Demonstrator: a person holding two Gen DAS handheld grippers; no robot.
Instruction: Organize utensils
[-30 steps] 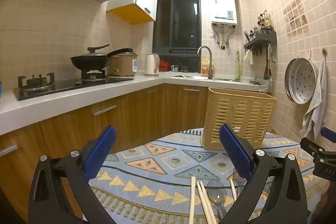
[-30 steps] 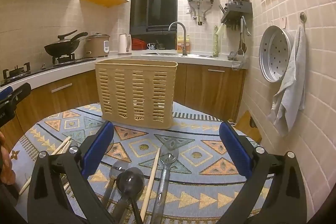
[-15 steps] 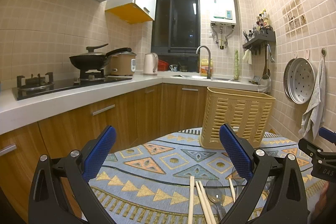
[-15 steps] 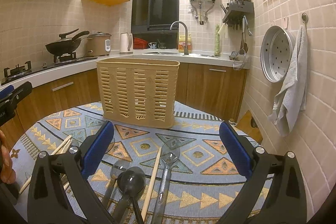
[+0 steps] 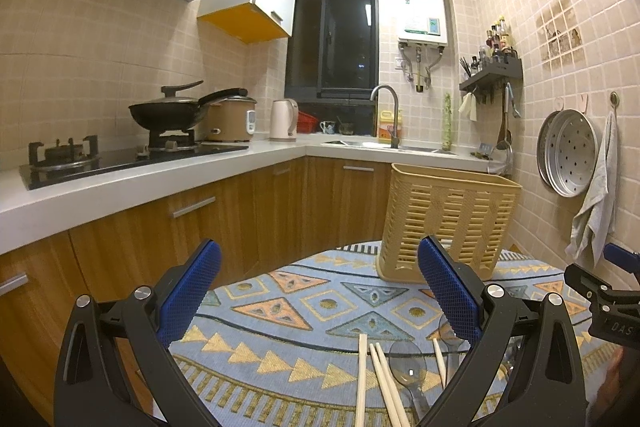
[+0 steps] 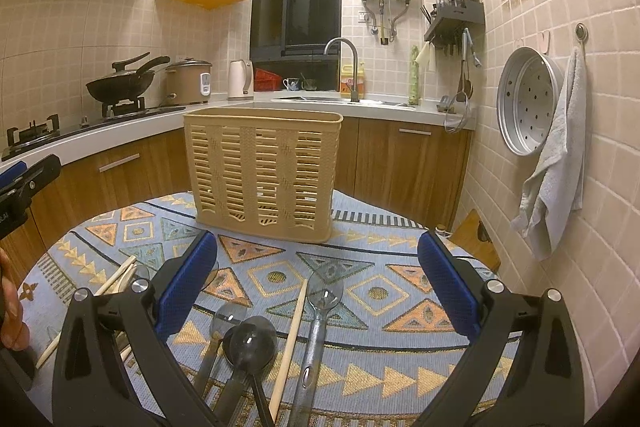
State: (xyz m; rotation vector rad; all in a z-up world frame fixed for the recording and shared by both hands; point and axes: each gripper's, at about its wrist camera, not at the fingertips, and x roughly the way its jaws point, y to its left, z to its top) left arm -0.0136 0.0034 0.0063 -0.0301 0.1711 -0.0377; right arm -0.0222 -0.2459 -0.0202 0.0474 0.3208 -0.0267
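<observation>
While both grippers' ribbed blue jaws gape, wooden chopsticks (image 5: 362,379) lie before slatted basket (image 6: 262,169).

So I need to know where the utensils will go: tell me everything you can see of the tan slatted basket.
The basket is a tan, plastic-looking rectangular bin with an open top, a rolled rim and walls of vertical strips with rows of horizontal slots. It stands upright on the patterned tablecloth, at the far side of the table, beyond the loose spoons and chopsticks. Through the slots no utensil shows inside. Nothing touches it but the cloth; both hand-held grippers are well short of it.
</observation>
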